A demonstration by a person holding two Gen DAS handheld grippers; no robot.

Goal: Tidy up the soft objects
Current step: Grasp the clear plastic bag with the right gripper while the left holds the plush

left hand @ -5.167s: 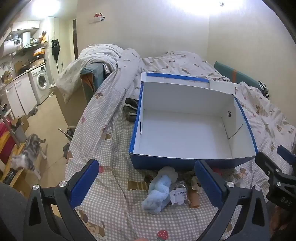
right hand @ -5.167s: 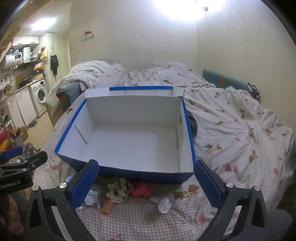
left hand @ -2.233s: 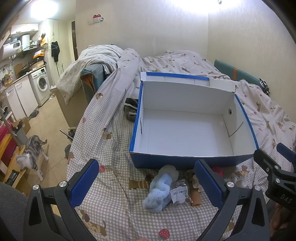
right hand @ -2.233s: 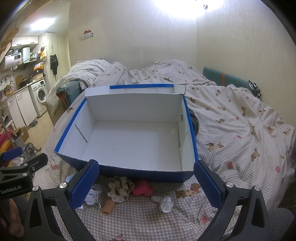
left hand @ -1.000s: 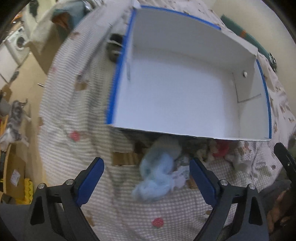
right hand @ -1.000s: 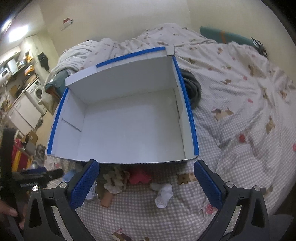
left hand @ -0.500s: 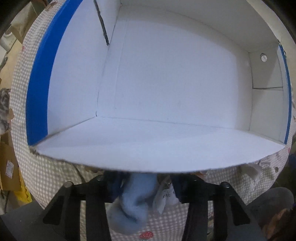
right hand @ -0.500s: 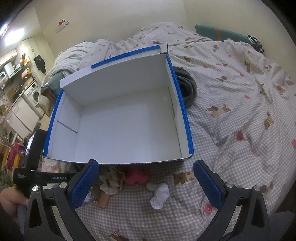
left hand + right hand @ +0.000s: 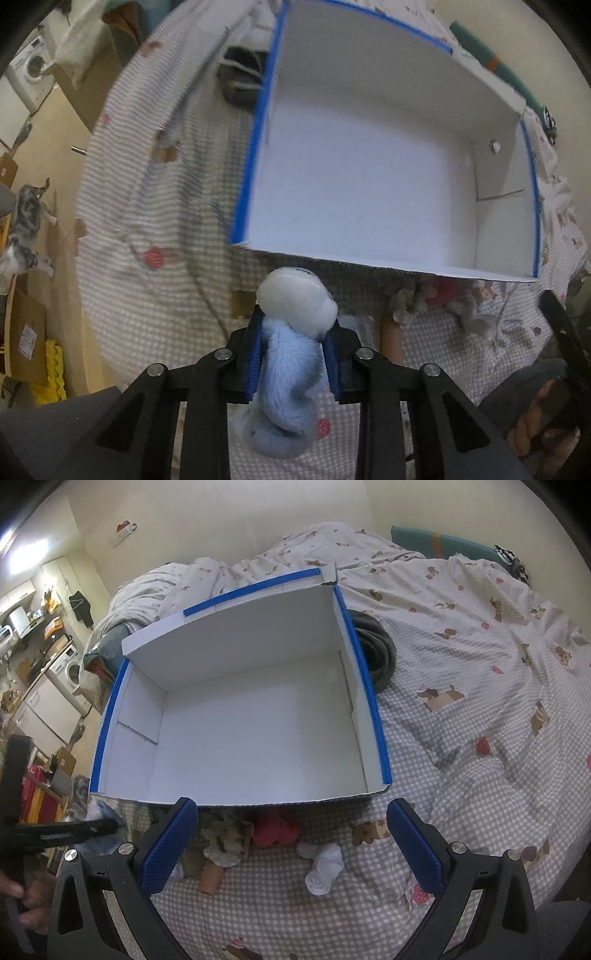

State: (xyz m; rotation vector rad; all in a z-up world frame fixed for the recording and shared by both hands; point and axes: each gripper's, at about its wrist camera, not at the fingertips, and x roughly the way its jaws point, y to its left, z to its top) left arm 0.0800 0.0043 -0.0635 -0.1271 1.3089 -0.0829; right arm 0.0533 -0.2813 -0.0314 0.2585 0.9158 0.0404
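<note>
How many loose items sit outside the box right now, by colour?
Light blue plush, gripped in the left tool: 1
Red/pink toy: 1
White sock: 1
Beige fluffy item: 1
Tan tube: 1
Total: 5

Light blue plush toy (image 9: 291, 373), white rounded end up, pinched between left gripper (image 9: 293, 354) jaws, tail hanging below. White box (image 9: 258, 716), blue-edged, open, upright on bed. Along its near wall on bedspread: pink plush (image 9: 275, 830), beige frilly toy (image 9: 225, 843), white sock (image 9: 323, 869).
</note>
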